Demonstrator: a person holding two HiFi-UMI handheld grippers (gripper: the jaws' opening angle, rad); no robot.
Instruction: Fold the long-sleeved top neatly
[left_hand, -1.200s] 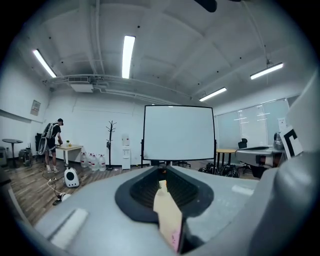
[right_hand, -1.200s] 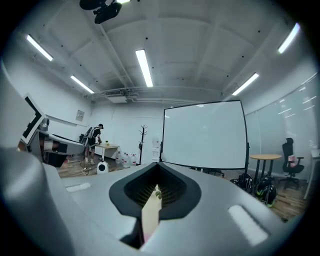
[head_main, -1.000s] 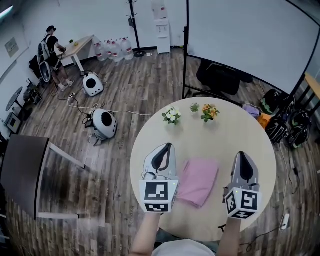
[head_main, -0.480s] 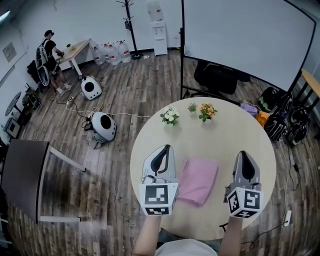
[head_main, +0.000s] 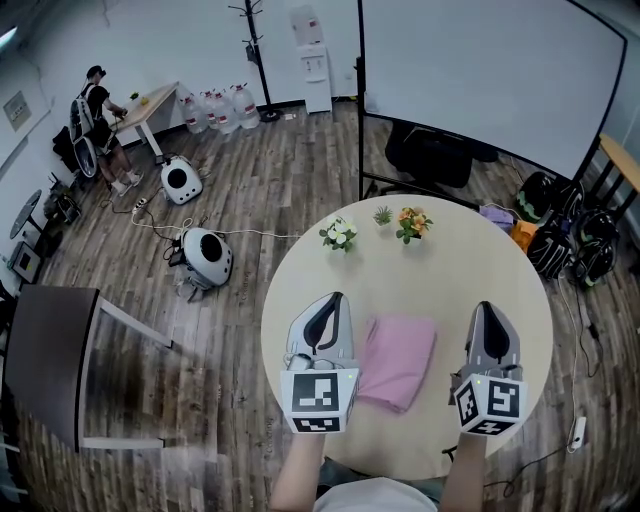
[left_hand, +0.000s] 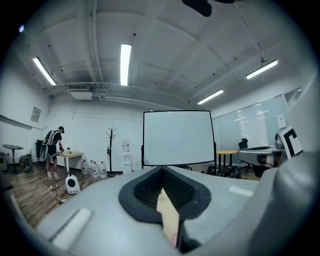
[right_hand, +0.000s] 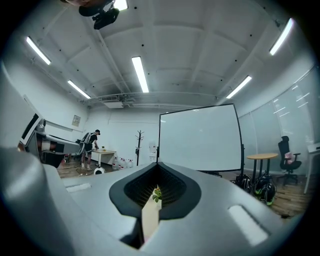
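Neither gripper has shifted. The left gripper (head_main: 328, 305) and right gripper (head_main: 486, 312) hover with jaws together and empty. The folded pink top (head_main: 398, 360) lies between them on the round table (head_main: 430, 272).

Left gripper (left_hand: 162, 172), jaws together, empty

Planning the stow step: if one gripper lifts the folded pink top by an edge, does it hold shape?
Probably not: the top is soft cloth folded in layers, so it would likely droop and unfold. Pushed across the table, it would probably bunch rather than slide whole. It looks light.
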